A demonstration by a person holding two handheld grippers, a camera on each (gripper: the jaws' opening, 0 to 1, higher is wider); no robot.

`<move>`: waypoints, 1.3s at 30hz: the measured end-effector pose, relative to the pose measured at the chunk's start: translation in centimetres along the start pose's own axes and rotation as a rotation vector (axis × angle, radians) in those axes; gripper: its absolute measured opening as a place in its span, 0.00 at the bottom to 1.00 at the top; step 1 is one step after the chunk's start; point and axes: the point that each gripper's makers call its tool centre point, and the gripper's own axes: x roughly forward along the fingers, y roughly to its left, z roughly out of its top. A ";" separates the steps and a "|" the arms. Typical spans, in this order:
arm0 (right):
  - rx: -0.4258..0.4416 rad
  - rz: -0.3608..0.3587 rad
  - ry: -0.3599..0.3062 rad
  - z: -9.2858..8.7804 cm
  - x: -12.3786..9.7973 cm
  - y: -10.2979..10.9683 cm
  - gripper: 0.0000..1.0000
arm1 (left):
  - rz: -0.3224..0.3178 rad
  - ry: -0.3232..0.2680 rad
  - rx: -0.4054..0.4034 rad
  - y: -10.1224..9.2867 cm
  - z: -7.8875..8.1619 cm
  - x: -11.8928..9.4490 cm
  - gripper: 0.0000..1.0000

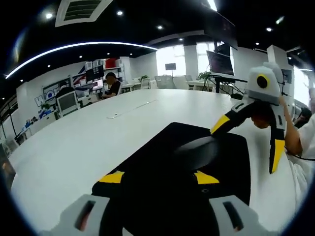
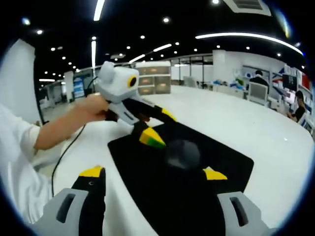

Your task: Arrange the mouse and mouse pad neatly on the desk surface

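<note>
Mouse pad and mouse are seen in the left gripper view on a wide white desk, the dark mouse lying on the black pad toward its far side. The left gripper is held low over the pad's near edge, its yellow-tipped jaws spread apart with nothing between them. From the right, the right gripper is seen entering, its jaws parted, one tip close to the mouse; whether it touches cannot be told. A seated person is visible far behind.

In the right gripper view, the mouse is shown blurred at the middle of the pad. The right gripper is held wide open and empty, one jaw over the desk, the other over the pad. The left gripper, gripped by a hand, is seen over the pad's far corner.
</note>
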 end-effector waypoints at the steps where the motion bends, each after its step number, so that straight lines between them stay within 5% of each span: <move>1: -0.001 0.001 0.000 0.0 0.0 0.1 0.75 | 0.001 0.000 0.000 0.0 0.0 0.0 0.53; 39: -0.045 0.041 0.025 -0.1 0.7 2.3 0.76 | 0.041 0.028 -0.052 2.1 -0.4 1.3 0.49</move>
